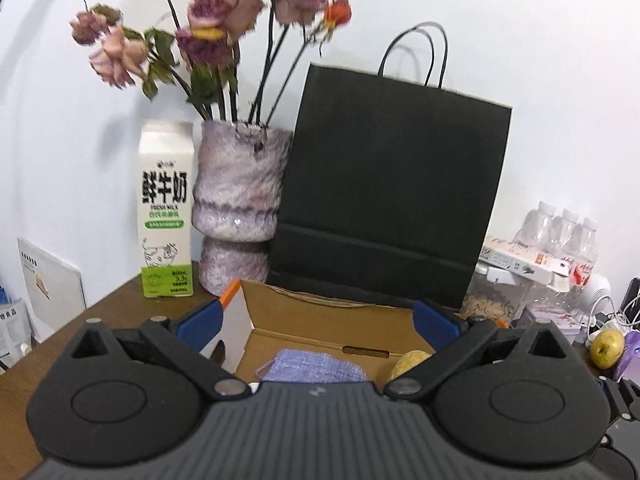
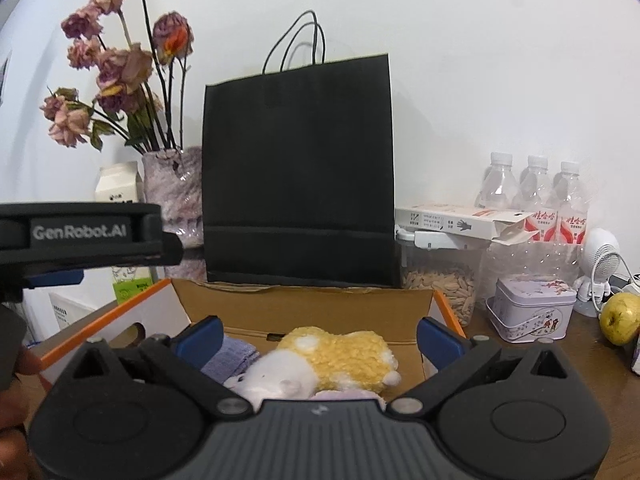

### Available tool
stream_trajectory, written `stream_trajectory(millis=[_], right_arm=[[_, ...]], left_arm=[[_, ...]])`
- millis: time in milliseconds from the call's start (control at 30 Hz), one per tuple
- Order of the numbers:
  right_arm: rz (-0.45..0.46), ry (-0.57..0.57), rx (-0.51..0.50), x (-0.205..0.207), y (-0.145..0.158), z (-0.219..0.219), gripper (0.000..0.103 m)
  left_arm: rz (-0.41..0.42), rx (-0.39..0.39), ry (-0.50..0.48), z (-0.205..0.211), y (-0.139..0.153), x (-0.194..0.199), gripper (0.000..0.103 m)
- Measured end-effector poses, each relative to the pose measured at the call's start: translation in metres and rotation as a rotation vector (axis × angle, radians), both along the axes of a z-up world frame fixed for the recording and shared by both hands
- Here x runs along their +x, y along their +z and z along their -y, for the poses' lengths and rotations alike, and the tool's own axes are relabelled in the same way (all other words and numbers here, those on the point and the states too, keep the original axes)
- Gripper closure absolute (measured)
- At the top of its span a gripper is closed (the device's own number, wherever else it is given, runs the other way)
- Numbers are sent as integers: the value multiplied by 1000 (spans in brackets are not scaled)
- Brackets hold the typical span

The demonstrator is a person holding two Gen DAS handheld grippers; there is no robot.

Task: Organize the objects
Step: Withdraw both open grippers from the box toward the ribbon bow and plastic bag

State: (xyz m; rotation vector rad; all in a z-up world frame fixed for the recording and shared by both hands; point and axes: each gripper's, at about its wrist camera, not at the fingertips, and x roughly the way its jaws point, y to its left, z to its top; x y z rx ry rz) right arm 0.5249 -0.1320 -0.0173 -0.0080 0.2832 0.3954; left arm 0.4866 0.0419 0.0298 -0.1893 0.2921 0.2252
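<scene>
An open cardboard box (image 2: 304, 312) with orange-edged flaps sits on the brown table in front of both grippers; it also shows in the left wrist view (image 1: 320, 316). Inside lie a yellow and white plush toy (image 2: 340, 354) and a purple knitted cloth (image 1: 312, 366), which also shows in the right wrist view (image 2: 234, 356). My left gripper (image 1: 318, 320) is open and empty above the box. My right gripper (image 2: 320, 336) is open and empty above the plush toy. The left gripper's body (image 2: 80, 236) shows at the left of the right wrist view.
A black paper bag (image 2: 298, 172) stands behind the box. A vase of dried flowers (image 1: 240, 208) and a milk carton (image 1: 166, 208) stand at back left. A seed jar (image 2: 440, 276), water bottles (image 2: 532, 192), a tin (image 2: 532, 308) and a pear (image 2: 622, 318) are at right.
</scene>
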Motion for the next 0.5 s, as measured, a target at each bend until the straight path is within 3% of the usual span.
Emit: stream_trajectory(millis=[500], right_arm=[[-6,51,-51,-85,-14,10,0]], left_arm=[[-3,13,6,-2,-14,-80,0]])
